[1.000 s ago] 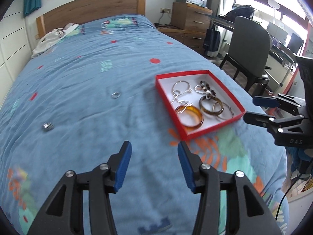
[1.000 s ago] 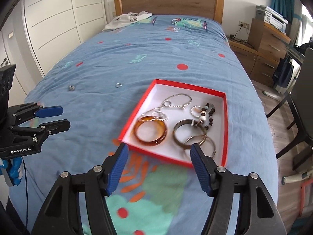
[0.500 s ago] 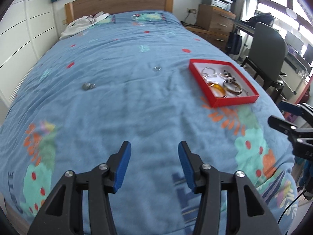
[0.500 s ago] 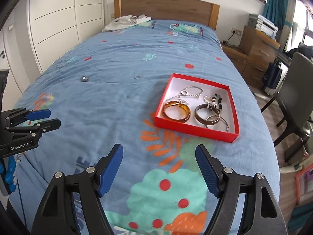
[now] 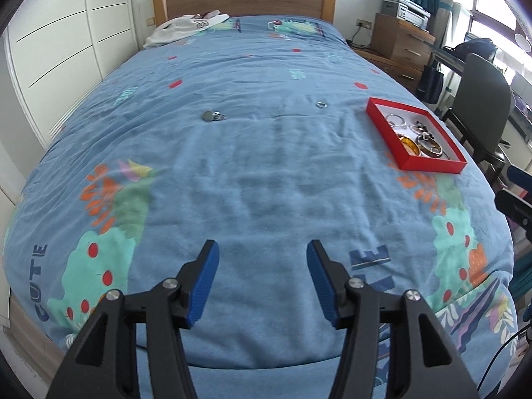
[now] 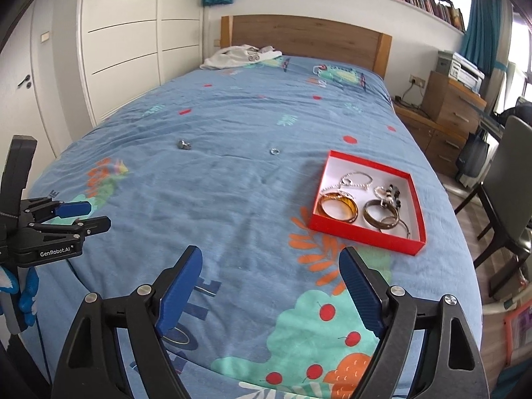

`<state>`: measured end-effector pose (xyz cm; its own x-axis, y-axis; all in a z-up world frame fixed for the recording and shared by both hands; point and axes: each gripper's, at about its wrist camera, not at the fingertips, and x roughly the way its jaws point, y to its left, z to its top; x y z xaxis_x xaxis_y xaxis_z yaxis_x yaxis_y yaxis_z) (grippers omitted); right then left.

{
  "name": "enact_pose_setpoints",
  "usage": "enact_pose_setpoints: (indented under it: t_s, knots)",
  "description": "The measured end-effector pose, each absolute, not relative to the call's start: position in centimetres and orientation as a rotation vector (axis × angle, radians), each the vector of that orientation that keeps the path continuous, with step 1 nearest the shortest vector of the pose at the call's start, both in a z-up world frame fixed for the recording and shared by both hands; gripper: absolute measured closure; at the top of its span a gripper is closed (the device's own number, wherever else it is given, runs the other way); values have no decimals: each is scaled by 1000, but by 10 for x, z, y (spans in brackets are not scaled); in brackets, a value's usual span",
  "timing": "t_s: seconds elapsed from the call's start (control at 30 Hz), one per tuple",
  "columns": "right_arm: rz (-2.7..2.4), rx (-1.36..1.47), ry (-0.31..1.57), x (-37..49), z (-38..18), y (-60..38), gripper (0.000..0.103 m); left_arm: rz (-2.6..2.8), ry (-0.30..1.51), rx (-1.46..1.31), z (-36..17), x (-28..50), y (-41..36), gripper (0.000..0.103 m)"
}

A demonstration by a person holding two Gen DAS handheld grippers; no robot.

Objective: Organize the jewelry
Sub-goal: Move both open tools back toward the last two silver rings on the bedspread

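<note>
Claws both spread, nothing in either. Left claw (image 5: 262,277) hangs over the foot end of the bed (image 5: 266,173); right claw (image 6: 269,286) likewise, off to its right. Red box (image 6: 367,236) sits on the blanket near the bed's right edge, ahead of the right claw, holding an amber bangle (image 6: 339,206), a dark bangle (image 6: 380,213), a chain (image 6: 357,179) and beads (image 6: 394,194). Ring (image 5: 321,104) lies loose left of the box. Metal charm (image 5: 212,116) lies further left, well apart.
</note>
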<state>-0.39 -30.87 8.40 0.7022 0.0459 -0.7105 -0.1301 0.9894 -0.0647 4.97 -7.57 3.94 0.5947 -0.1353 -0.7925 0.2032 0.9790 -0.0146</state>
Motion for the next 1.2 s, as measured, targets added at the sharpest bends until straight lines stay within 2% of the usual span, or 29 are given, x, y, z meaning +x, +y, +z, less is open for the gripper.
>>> enact_pose_setpoints:
  t_s: [0.33,0.57,0.87,1.2]
  knots:
    - [144,-142,797,0,80,-283,18,-163,916,56,34,56,-59,49]
    - [193,-147,842,34,69,-270,18,-109,943,39,29,88,-35,48]
    - [262,-117,868,116,49,-261,18,-96,980,2,13,169,-11,48]
    - [218,-26,917,236,6,-271,21,-173,971,-14,-17,291,-27,48]
